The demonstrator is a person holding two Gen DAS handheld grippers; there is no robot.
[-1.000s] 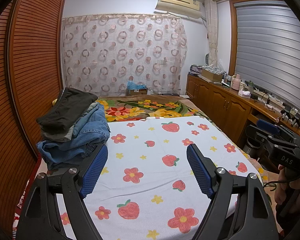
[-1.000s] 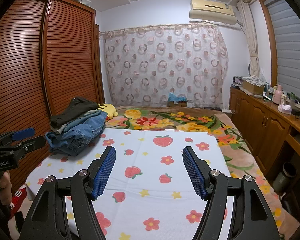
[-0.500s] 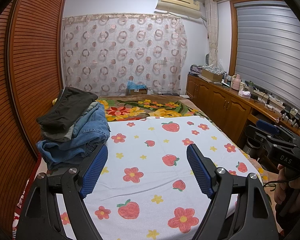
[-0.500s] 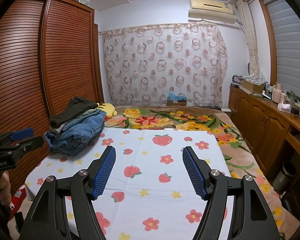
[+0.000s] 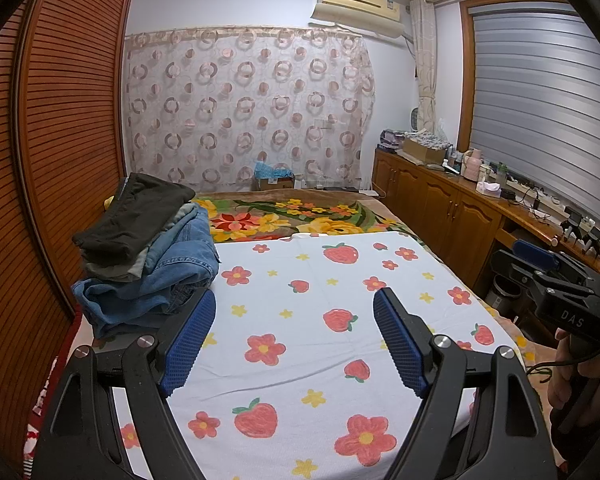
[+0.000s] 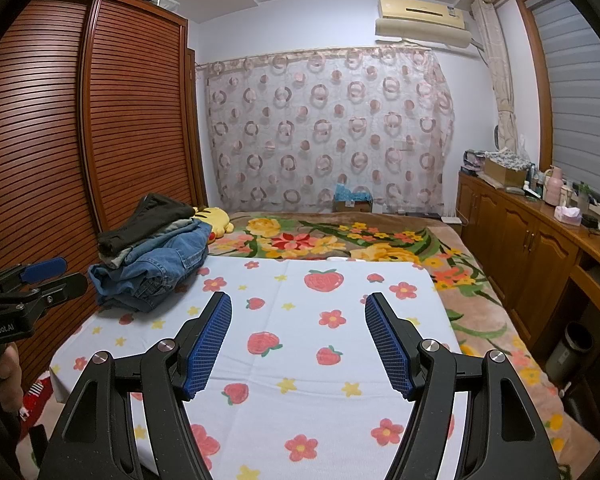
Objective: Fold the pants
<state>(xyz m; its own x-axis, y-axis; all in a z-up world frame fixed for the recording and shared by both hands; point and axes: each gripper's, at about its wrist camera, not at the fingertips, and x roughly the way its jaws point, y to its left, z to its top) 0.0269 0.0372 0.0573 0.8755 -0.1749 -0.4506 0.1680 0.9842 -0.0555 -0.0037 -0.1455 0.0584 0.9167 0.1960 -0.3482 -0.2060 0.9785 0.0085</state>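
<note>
Spread over the bed, a strawberry-print sheet (image 5: 300,320) lies beneath the left gripper (image 5: 294,318) and right gripper (image 6: 298,320), both wide and empty, while the pants (image 5: 148,264) (stacked, a dark pair topmost) sit at its far-left corner.

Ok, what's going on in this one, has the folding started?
Not yet. A person holds a gripper in each hand over the strawberry-print sheet on the bed. The left gripper and right gripper are both open and empty, touching nothing. The pile of pants, dark pair on top of blue jeans, sits at the sheet's far left corner by the wardrobe. No pair is laid out for folding.
</note>
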